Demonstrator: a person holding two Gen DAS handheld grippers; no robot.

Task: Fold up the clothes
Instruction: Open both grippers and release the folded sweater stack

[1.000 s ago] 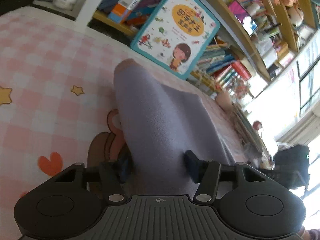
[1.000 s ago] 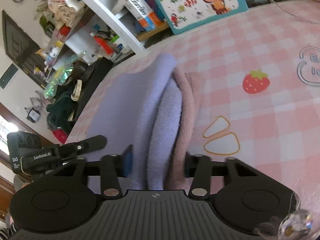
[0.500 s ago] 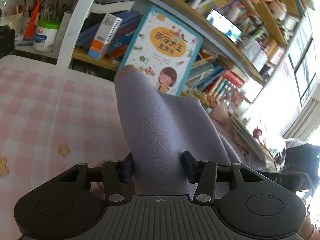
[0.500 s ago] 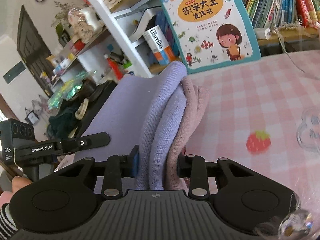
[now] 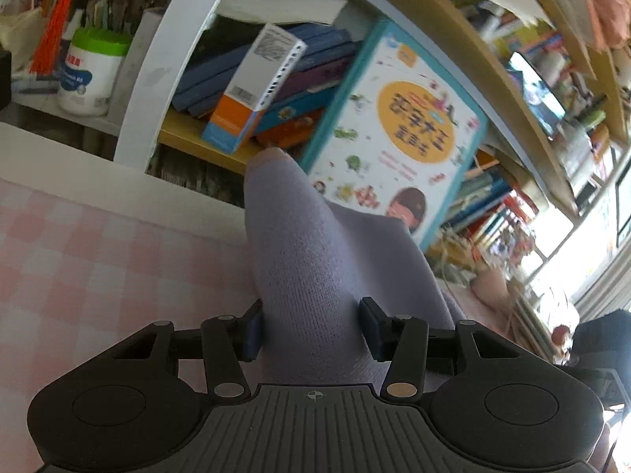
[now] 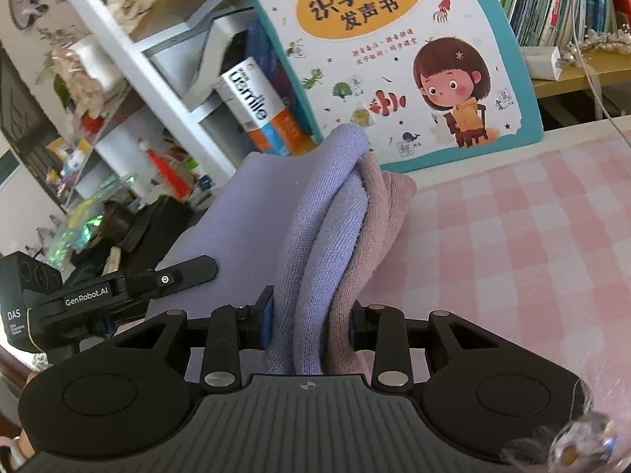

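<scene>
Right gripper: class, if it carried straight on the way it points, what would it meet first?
Probably the picture book propped against the shelf, beyond the lavender garment that the right gripper already clamps; depth is unclear.

Two tongs are in view, the left tongs [image 5: 311, 329] and the right tongs [image 6: 309, 325], each with two fingers. One cloth [image 6: 335, 216] hangs between them; the right view shows it bunched into three folds, two lilac and one pinkish. One big picture book [image 6: 398, 55] with a teal border stands at the far edge. One orange and white box [image 5: 252, 90] leans on the shelf. One white tub [image 5: 88, 75] with a green lid sits far left. The shelved books are too many and too blurred to count.
</scene>
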